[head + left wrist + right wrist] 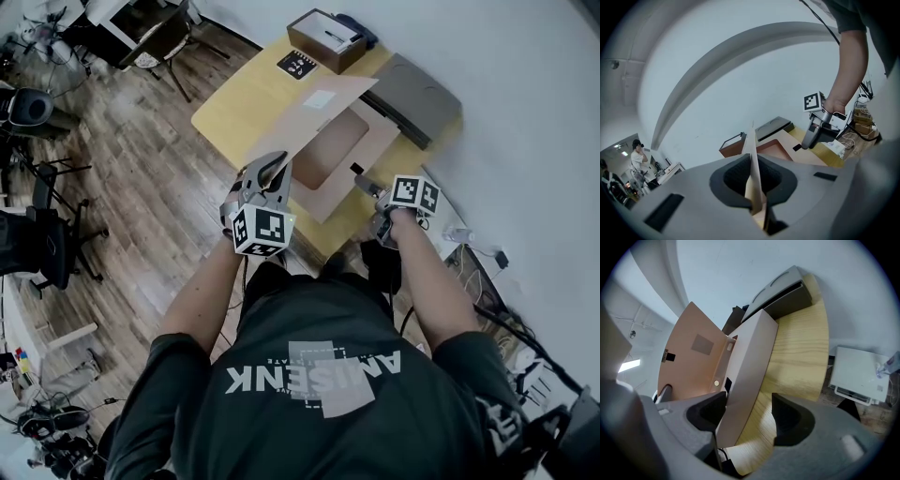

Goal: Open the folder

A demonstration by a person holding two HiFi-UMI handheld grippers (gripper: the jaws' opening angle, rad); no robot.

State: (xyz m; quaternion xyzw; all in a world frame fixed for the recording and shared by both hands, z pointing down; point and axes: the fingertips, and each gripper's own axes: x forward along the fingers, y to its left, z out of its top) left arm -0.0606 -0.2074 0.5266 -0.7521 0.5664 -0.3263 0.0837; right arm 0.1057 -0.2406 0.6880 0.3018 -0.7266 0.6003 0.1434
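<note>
A tan cardboard folder (330,161) lies on the yellow table (232,105). Its cover (314,111) is lifted and slopes up from the near-left edge. My left gripper (273,170) is shut on that cover's edge; in the left gripper view the thin sheet (751,154) runs straight between the pads of the left gripper (755,188). My right gripper (362,180) sits at the folder's near-right corner. In the right gripper view the right gripper (750,413) stands open, with the folder's lower panel (746,369) lying beside the left pad and a wide gap to the right one.
A brown open box (323,39) and a black marker card (297,64) sit at the table's far end. A grey flat machine (412,98) lies to the folder's far right by the wall. Office chairs (37,244) stand on the wood floor to the left.
</note>
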